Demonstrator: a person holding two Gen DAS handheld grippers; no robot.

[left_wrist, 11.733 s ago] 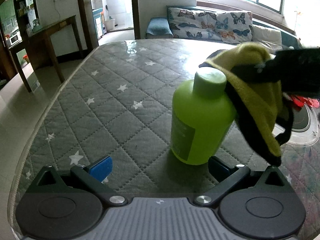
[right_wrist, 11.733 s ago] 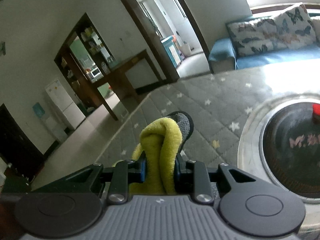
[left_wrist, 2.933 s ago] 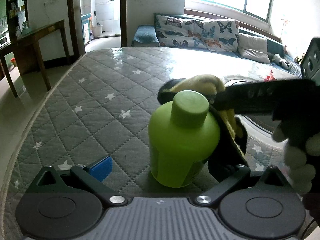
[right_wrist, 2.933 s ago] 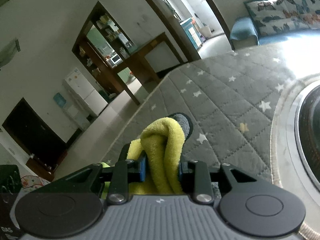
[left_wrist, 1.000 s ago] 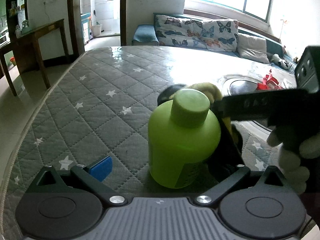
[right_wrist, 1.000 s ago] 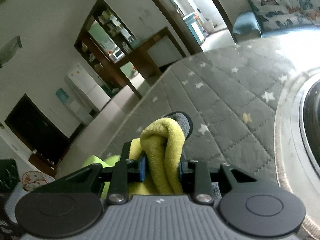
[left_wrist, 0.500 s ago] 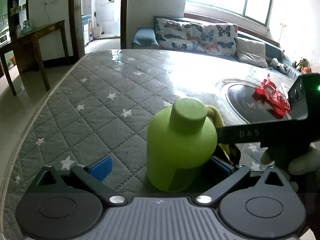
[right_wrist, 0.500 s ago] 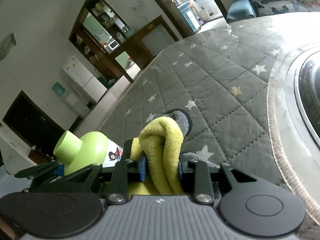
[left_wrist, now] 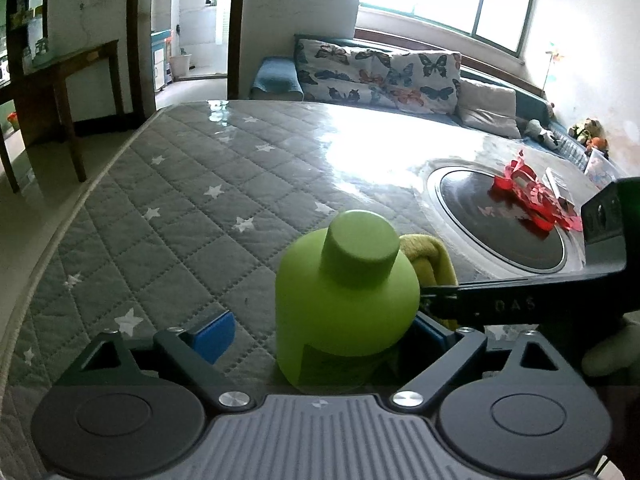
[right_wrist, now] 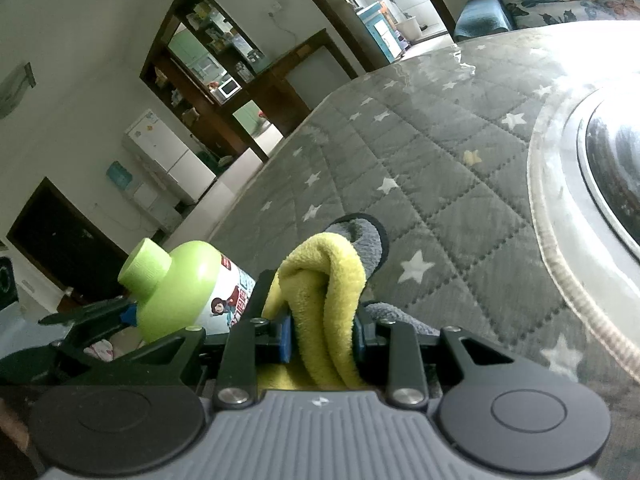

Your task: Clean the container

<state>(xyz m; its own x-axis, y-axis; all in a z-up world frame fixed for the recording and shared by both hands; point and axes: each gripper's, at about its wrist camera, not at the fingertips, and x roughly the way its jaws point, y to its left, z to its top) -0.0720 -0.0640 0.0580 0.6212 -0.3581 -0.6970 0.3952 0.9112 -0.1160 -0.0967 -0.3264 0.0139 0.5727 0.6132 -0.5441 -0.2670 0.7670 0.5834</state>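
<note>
A lime-green bottle (left_wrist: pixel 344 304) with a green cap stands on the grey star-quilted table, between the fingers of my left gripper (left_wrist: pixel 320 336). The left jaws are wide apart; the right finger is at the bottle's side, the left blue pad (left_wrist: pixel 212 332) stands clear of it. My right gripper (right_wrist: pixel 322 332) is shut on a yellow and grey cloth (right_wrist: pixel 324 292). In the left wrist view the cloth (left_wrist: pixel 428 256) sits just behind and right of the bottle. In the right wrist view the bottle (right_wrist: pixel 188 288) is at the left, showing a picture label.
A round black hotplate (left_wrist: pixel 500 216) in a pale ring lies at the right of the table, with red paper scraps (left_wrist: pixel 528 196) on it. The table's left edge (left_wrist: pixel 60 232) drops to the floor. A sofa with butterfly cushions (left_wrist: pixel 380 76) stands behind.
The right gripper with the cloth has drawn down and to the right, off the bottle's top and side. The bottle now shows its cap fully. The left gripper stays open around it.
</note>
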